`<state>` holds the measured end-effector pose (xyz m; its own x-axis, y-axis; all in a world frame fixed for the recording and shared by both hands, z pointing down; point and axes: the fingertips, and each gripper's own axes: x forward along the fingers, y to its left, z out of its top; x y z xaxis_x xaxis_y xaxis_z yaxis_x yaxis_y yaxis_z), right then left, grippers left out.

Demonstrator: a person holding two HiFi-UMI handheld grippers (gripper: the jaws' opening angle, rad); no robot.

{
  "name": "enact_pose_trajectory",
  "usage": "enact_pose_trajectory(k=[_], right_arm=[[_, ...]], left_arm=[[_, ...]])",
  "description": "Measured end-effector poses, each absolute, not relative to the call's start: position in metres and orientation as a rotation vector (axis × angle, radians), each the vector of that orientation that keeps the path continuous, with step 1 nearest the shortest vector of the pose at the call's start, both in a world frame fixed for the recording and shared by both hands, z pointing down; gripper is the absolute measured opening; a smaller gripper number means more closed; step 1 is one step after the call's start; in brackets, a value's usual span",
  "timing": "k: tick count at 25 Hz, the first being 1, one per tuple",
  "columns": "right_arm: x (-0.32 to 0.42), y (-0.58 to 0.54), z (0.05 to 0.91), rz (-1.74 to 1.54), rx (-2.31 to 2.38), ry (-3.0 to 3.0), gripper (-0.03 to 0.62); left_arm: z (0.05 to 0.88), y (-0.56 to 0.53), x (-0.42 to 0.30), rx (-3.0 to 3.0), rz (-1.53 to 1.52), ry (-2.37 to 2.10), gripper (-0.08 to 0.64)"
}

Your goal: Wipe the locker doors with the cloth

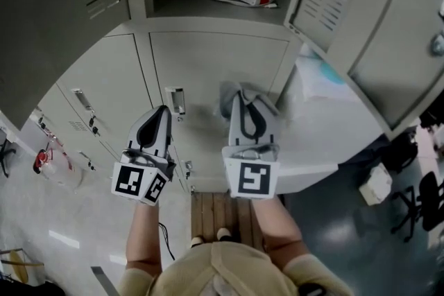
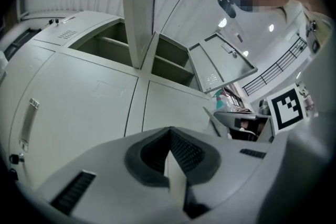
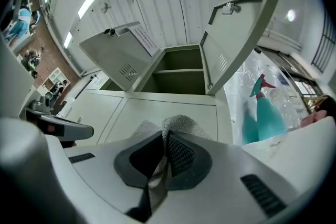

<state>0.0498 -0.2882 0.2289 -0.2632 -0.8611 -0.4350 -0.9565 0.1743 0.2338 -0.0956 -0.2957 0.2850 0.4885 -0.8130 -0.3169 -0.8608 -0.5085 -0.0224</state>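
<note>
grey mesh cloth [image 3: 178, 124] pinched in right hand-held gripper [image 3: 167, 136], bunching out past its tips; closed locker door [image 3: 157, 106] straight ahead. left hand-held gripper [image 2: 169, 134] pressed together on nothing, alongside to its left.

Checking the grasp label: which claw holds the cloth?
The right claw, shut on the grey mesh cloth; the left claw is shut with nothing between its jaws.

You have nothing legible here: the sheet [image 3: 143, 39] on the open locker door [image 3: 113, 60] carries print too small to read.
</note>
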Motion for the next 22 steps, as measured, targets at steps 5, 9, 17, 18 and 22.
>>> enact_pose_trajectory(k=[5, 9, 17, 18, 22], right_arm=[[0.014, -0.283, 0.236, 0.653, -1.65, 2.318, 0.005], [-0.02, -0.28, 0.247, 0.636, -1.562, 2.404, 0.005], [-0.071, -0.287, 0.273, 0.607, -1.468, 2.534, 0.005], [-0.076, -0.29, 0.276, 0.614, -1.463, 2.548, 0.005], [-0.093, -0.304, 0.294, 0.623, -1.461, 2.62, 0.005]], left_arm=[[0.292, -0.285, -0.125, -2.468, 0.375, 1.562, 0.0], [0.296, -0.275, -0.148, -2.406, 0.35, 1.648, 0.001], [0.305, -0.257, -0.185, -2.302, 0.301, 1.784, 0.001], [0.306, -0.255, -0.188, -2.292, 0.297, 1.798, 0.001], [0.311, -0.251, -0.197, -2.266, 0.278, 1.839, 0.002]])
